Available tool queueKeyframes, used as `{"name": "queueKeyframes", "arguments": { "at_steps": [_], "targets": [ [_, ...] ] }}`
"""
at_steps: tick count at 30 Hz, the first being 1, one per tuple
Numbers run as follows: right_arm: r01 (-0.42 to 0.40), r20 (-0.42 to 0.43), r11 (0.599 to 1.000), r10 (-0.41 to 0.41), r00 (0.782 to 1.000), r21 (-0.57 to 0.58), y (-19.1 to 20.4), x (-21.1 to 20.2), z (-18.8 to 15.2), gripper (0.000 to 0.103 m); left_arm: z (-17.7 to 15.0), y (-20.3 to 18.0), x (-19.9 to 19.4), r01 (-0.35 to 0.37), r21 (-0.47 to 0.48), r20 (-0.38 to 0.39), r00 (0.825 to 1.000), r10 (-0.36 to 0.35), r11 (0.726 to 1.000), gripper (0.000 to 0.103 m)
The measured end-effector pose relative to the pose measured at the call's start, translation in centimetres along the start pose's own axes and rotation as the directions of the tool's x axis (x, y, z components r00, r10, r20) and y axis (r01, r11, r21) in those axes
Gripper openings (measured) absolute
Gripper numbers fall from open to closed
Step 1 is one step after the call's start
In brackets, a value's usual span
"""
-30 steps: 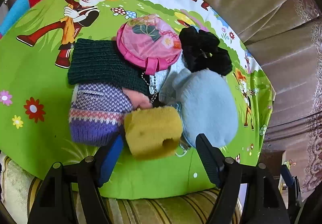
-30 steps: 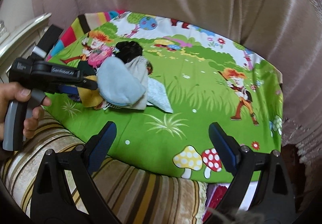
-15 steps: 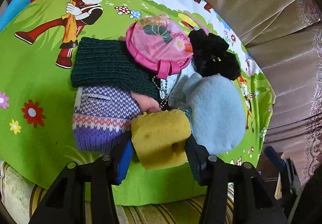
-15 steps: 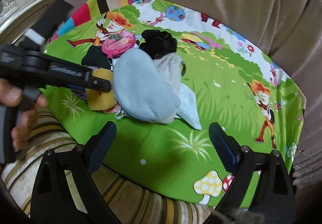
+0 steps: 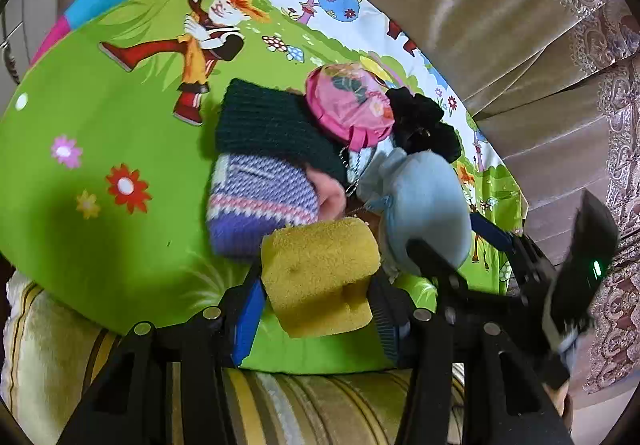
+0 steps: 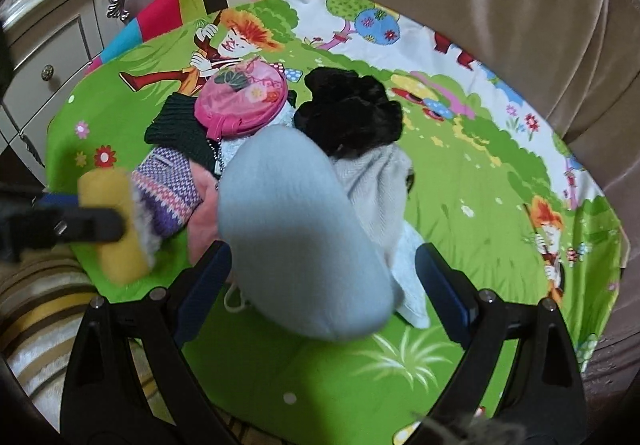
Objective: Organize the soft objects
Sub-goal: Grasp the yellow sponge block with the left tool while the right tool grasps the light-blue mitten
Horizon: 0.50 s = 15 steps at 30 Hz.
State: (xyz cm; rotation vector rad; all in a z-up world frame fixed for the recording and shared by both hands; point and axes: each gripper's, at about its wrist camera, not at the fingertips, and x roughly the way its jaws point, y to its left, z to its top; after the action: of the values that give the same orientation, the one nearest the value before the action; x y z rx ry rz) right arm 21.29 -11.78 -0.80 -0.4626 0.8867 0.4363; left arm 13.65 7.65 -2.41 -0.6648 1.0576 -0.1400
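**On a cartoon-printed cloth: sponge gripped, blue pouch straddled**

On a bright green cartoon-printed cloth [image 5: 100,173] spread over a striped sofa cushion [image 5: 304,405] lies a heap of soft things. At the far left of the right wrist view, the left gripper [image 5: 316,301] holds a yellow block of foam sponge [image 5: 320,273], its fingers [image 5: 246,321] pinching the sponge from both sides, just beside the heap's near edge. Next comes a purple and pink patterned knitted piece [image 5: 256,201] with a dark green ribbed knit [image 5: 272,129] behind it. A round pink fabric purse with a flower print [image 6: 242,103] rests on top of the green knit. Right of that, a fluffy black bundle [image 6: 350,113] sits at the back, touching a pale grey knitted cloth [image 6: 376,181]. In front, a large light blue fleece pouch [image 6: 296,229] lies between the spread fingers [image 6: 202,289] of the right gripper [image 6: 322,291], which do not press on it. Beige curtain fabric [image 6: 480,5] hangs behind.
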Motion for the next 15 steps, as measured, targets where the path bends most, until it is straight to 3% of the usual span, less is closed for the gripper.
{"name": "queueKeyframes", "arguments": {
  "at_steps": [3, 5, 6, 8, 9, 11, 15],
  "targets": [
    [-0.031, -0.015, 0.999, 0.031, 0.999, 0.025, -0.4, 1.0, 0.1, 0.093, -0.4, 0.5, -0.1, 0.005, -0.017, 0.002, 1.0, -0.004, 1.0, 0.051],
    [-0.061, -0.028, 0.997, 0.062, 0.998, 0.04, -0.5, 1.3, -0.2, 0.069, -0.5, 0.7, -0.1, 0.005, -0.029, 0.005, 1.0, -0.005, 1.0, 0.051],
    [-0.074, -0.038, 0.996, 0.076, 0.996, 0.046, -0.5, 1.3, -0.3, 0.064, -0.5, 0.8, -0.1, 0.005, -0.03, 0.007, 1.0, -0.005, 1.0, 0.051],
    [-0.096, -0.04, 0.993, 0.099, 0.994, 0.062, -0.5, 1.2, -0.5, 0.041, -0.5, 0.6, -0.1, 0.006, -0.026, 0.011, 1.0, -0.006, 1.0, 0.051],
    [-0.111, -0.037, 0.991, 0.113, 0.993, 0.073, -0.5, 1.0, -0.7, 0.036, -0.6, 0.4, -0.2, 0.007, -0.02, 0.014, 1.0, -0.006, 1.0, 0.051],
    [-0.128, -0.03, 0.987, 0.131, 0.991, 0.098, -0.7, 0.4, -1.0, 0.03, -0.6, 0.2, -0.3, 0.007, -0.013, 0.02, 1.0, -0.007, 1.0, 0.051],
    [-0.151, -0.001, 0.979, 0.152, 0.988, 0.137, -1.0, -1.1, -1.8, 0.026, -1.1, 0.0, -1.0, 0.01, -0.006, 0.033, 0.999, -0.01, 1.0, 0.051]
  ]
}}
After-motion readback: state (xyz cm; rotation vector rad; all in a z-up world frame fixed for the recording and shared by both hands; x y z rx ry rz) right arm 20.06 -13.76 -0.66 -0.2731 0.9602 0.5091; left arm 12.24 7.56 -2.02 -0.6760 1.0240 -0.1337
